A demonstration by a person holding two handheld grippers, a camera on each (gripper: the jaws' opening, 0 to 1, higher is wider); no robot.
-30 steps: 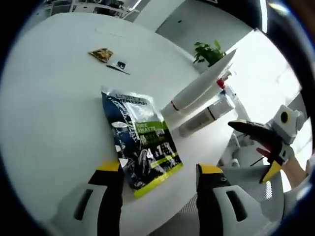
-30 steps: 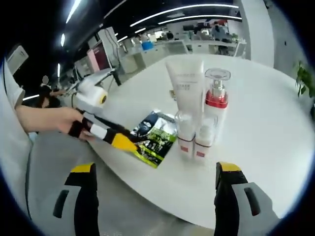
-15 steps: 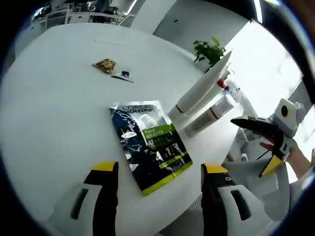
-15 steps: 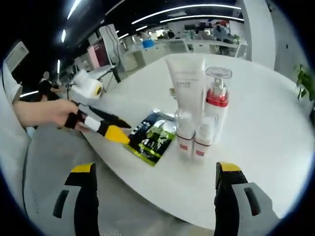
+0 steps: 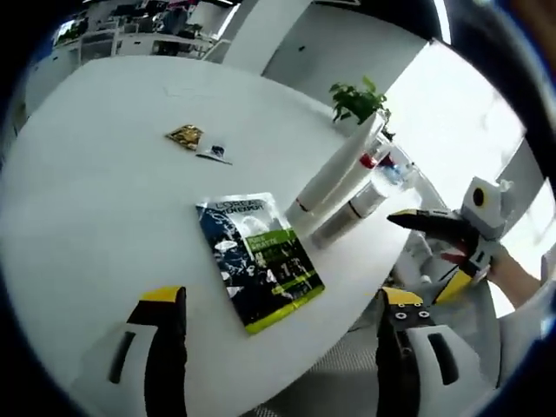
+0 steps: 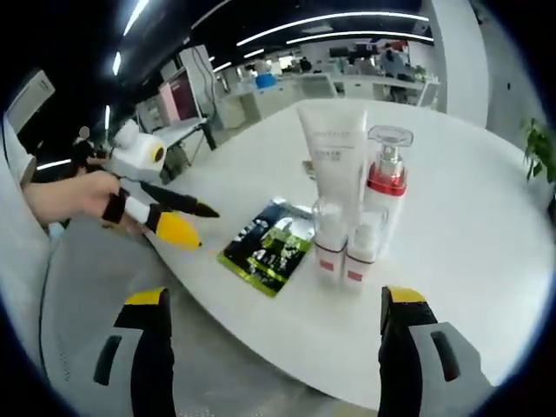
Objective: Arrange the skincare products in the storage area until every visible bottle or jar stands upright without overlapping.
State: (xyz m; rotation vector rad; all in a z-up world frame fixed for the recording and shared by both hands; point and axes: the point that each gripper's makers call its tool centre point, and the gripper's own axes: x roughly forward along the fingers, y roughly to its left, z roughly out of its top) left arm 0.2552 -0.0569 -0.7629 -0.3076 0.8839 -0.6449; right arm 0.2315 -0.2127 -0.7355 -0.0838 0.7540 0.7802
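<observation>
Four skincare containers stand upright in a tight cluster on the round white table (image 6: 486,243): a tall white tube (image 6: 334,161) standing on its cap, a pump bottle (image 6: 385,187) with a red collar and clear cap just beside it, and two small clear-capped bottles (image 6: 345,248) with red bands in front, touching one another. A dark sachet (image 6: 268,250) with a green panel lies flat on the table near the cluster, close to the table edge. In the left gripper view the same sachet (image 5: 259,258) lies ahead of the jaws, with the cluster (image 5: 347,187) beyond it; a small gold wrapper (image 5: 185,135) and a small dark packet (image 5: 214,152) lie farther off, well apart from the bottles, and a potted plant (image 5: 356,100) stands past the table.

Left gripper (image 6: 193,221), seen in the right gripper view, has its jaws parted and holds nothing; compared with a second ago its yellow tip has drawn back from the sachet and now hangs off the table edge. In its own view the jaws stand wider apart than before and the sachet sits farther ahead. Right gripper (image 5: 426,252), seen in the left gripper view, has its jaws spread and empty, beside the table edge near the cluster. Bottles and sachet lie as they did earlier.
</observation>
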